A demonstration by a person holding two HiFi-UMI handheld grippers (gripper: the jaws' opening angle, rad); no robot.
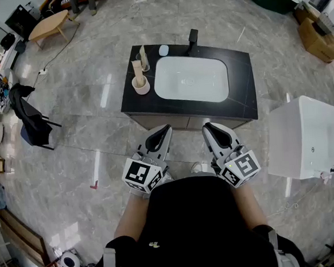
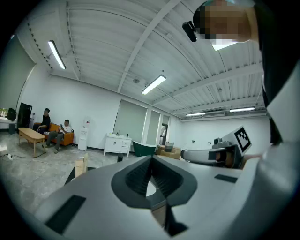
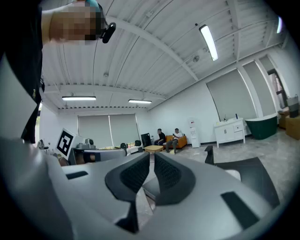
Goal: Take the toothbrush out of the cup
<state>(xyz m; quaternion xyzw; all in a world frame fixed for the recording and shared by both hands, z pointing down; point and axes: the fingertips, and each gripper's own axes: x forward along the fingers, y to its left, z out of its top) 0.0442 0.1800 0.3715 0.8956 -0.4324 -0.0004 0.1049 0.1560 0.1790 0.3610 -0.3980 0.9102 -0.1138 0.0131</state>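
Floor of grey marble tile filled most of the head view, in a big open room with white walls and strip lights on a ribbed ceiling. White tub-like unit sat to the right. Black vanity counter stood ahead of the person, with a white basin sunk in its middle and a black faucet at the far edge. Dark garment on a chair was off to the left, well apart from the counter.

Left gripper and right gripper were held level side by side, short of the counter's near edge. Both had their jaws together with nothing between them, as each gripper's own view confirmed.

White cup stood on the counter's left end, just beside the basin, well apart from both grippers. Toothbrush stood inside the cup, a pale tan stick with its long axis near vertical and its free end pointing up. Which end carried the bristles couldn't be made out. Clear glass with another tan item sat just behind the cup.
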